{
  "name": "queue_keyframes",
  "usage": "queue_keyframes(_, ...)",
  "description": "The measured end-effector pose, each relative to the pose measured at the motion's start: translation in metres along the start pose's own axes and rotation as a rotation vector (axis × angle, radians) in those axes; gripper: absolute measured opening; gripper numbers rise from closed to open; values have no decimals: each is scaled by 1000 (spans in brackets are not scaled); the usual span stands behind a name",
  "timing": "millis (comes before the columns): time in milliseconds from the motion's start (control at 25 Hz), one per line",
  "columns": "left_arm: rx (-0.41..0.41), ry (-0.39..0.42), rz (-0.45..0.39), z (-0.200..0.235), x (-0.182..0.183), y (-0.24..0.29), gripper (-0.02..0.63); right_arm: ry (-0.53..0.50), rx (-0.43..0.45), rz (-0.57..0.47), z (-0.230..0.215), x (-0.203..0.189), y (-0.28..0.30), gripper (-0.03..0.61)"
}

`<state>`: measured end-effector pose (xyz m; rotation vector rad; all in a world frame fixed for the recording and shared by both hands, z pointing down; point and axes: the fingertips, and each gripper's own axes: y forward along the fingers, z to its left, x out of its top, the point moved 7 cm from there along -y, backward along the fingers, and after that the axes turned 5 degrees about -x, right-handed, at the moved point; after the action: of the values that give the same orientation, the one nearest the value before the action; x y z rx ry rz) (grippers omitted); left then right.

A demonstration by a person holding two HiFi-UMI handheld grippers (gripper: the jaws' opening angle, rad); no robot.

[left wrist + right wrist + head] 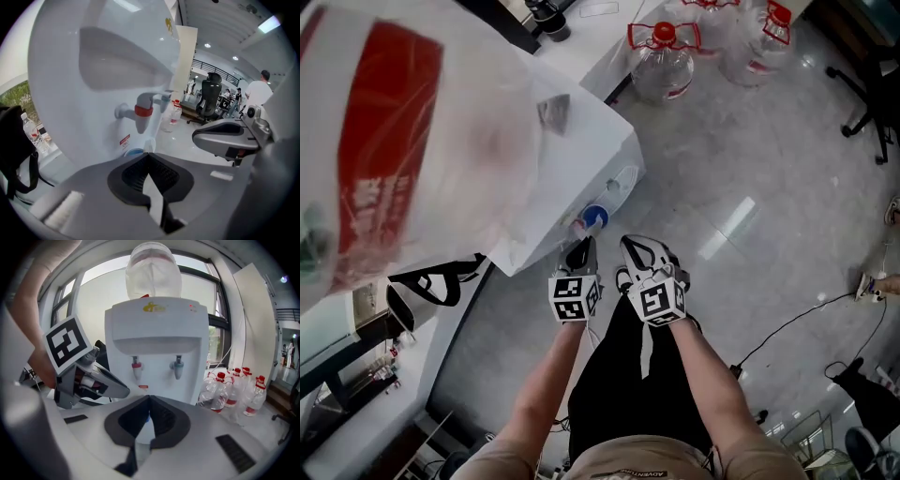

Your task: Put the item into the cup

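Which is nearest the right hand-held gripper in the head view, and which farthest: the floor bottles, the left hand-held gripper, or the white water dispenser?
From the right hand-held gripper:
1. Left hand-held gripper, close beside it on its left.
2. White water dispenser, just ahead and to the left.
3. Floor bottles, standing beyond the dispenser, farthest ahead.

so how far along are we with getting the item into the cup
Nothing looks done: no cup or item shows. In hand: both the left gripper and right gripper are shut and empty, facing the water dispenser. Left: everything, grasp included.
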<state>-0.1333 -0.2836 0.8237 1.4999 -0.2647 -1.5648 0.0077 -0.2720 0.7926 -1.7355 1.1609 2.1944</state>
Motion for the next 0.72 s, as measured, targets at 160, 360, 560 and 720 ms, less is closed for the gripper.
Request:
queue_keyframes(160, 20, 24, 20, 9, -3, 14, 9, 17, -10, 19, -2, -11, 3, 12)
queue_keyframes(360, 36, 25, 34, 15, -2, 25, 9, 21, 9, 48, 3, -26, 2, 12)
queue_keyframes(560, 56, 54, 46, 14, -2, 31, 9, 29, 17, 58, 6, -32, 3, 12)
queue_keyframes(720, 81, 72, 63, 13, -3, 36, 9, 34, 21, 54, 2, -32, 5, 12)
